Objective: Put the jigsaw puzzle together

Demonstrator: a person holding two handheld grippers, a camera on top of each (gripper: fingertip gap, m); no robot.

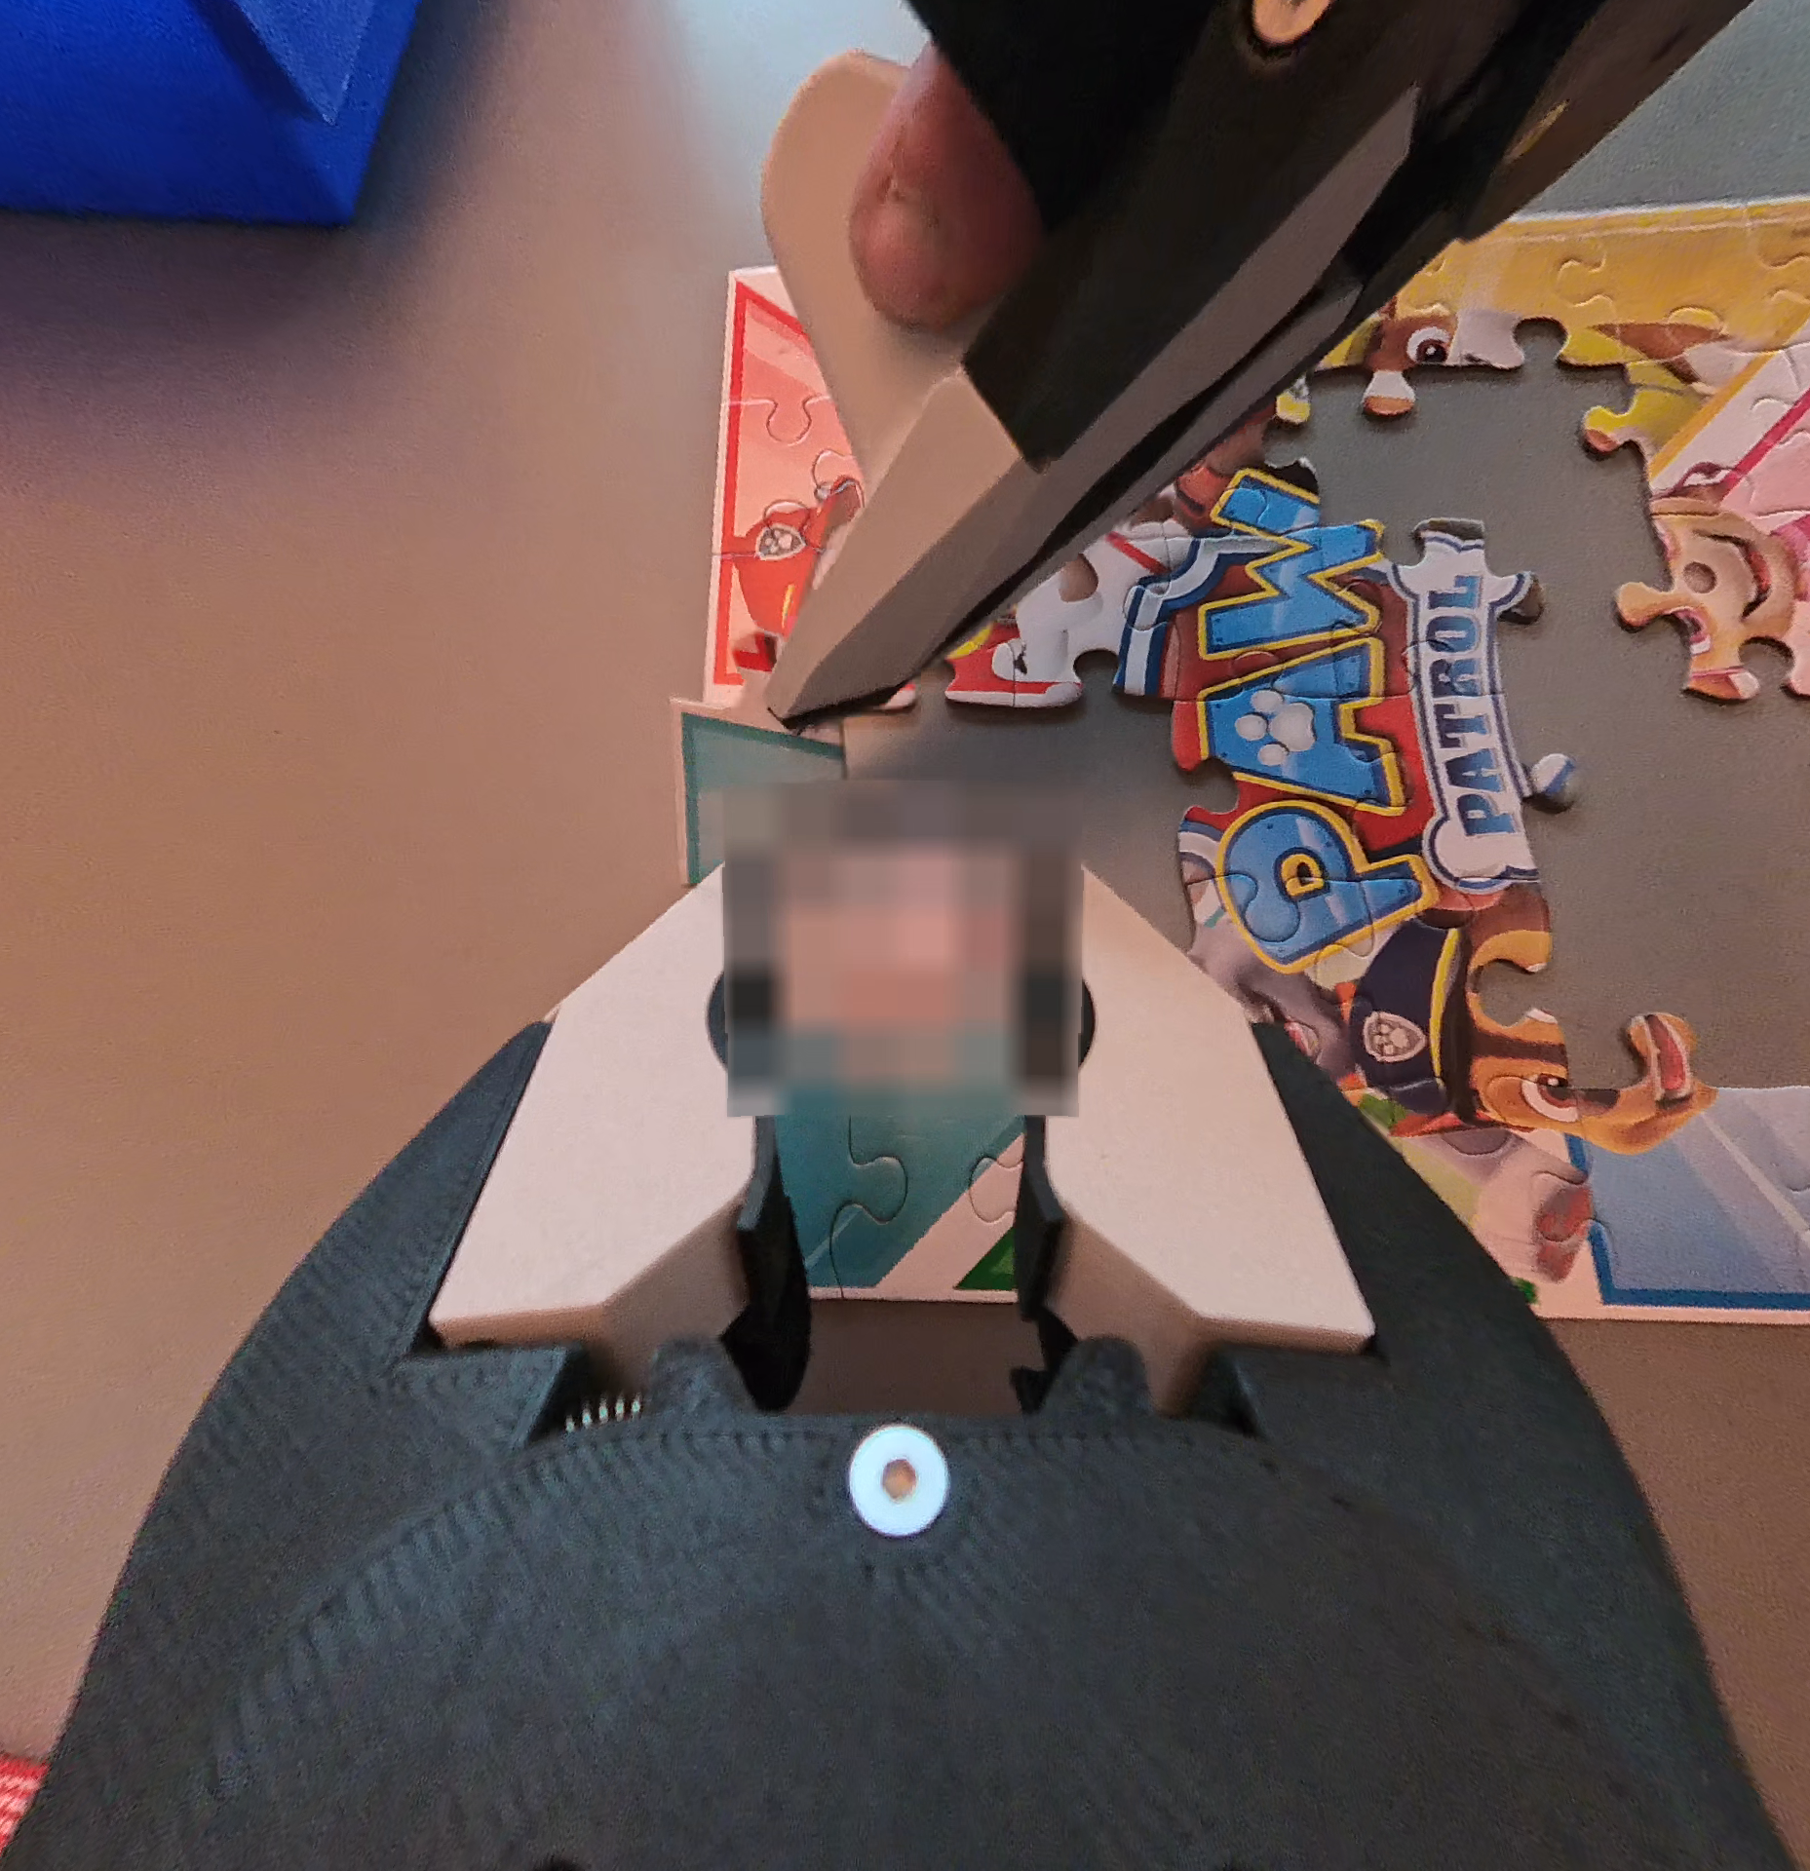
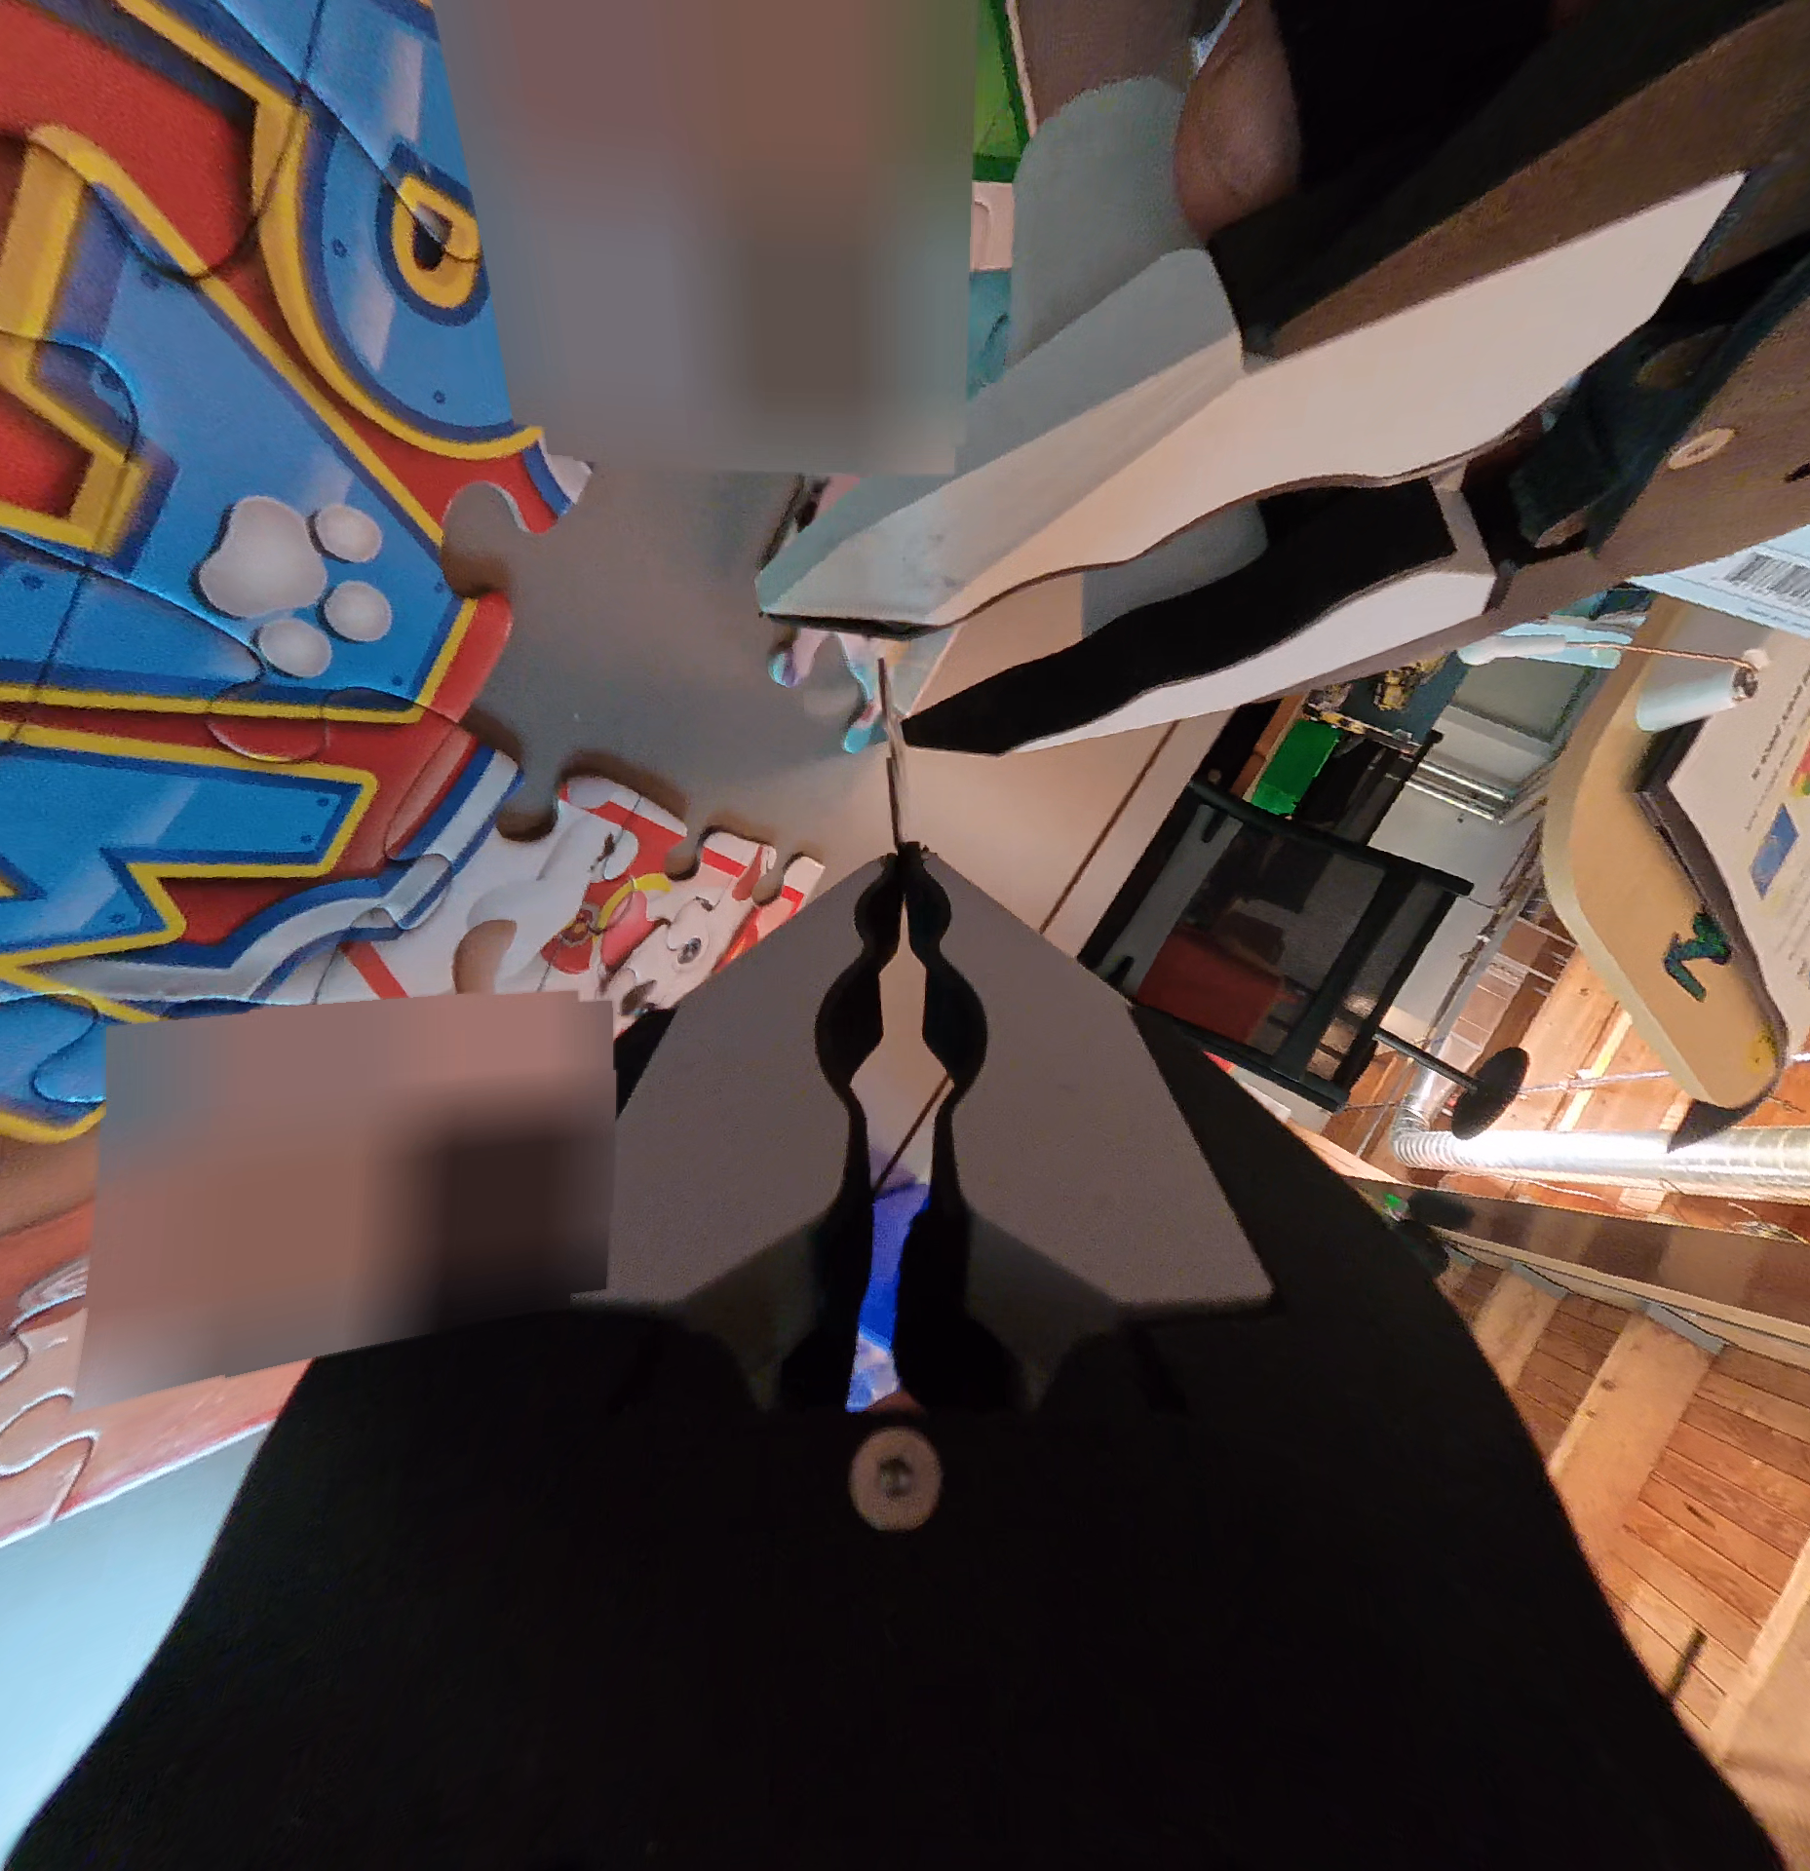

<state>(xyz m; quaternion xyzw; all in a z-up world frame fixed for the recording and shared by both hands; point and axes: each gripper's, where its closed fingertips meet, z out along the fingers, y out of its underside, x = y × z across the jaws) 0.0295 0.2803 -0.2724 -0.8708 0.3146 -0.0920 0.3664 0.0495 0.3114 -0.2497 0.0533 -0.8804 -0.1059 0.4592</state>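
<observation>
Right wrist view: black right tongs [image 2: 895, 861] pinched on a thin cardboard jigsaw piece [image 2: 888, 769], seen edge-on.
Piece axis: runs straight out from those tips, pointing at the beige-fingered left tongs [image 2: 845, 668].
Left tongs: fingers apart; tips masked in their own view, so I cannot tell whether they grip.
Puzzle: colourful part-built cartoon jigsaw [image 1: 1285, 709], flat on the brown surface [image 1: 323, 709], gaps in its middle.

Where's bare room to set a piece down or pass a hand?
Bare tabletop left of the puzzle, below the blue box. Grey gaps inside the puzzle too. Crowded at its left edge, where left gripper and right gripper meet on a piece.
</observation>
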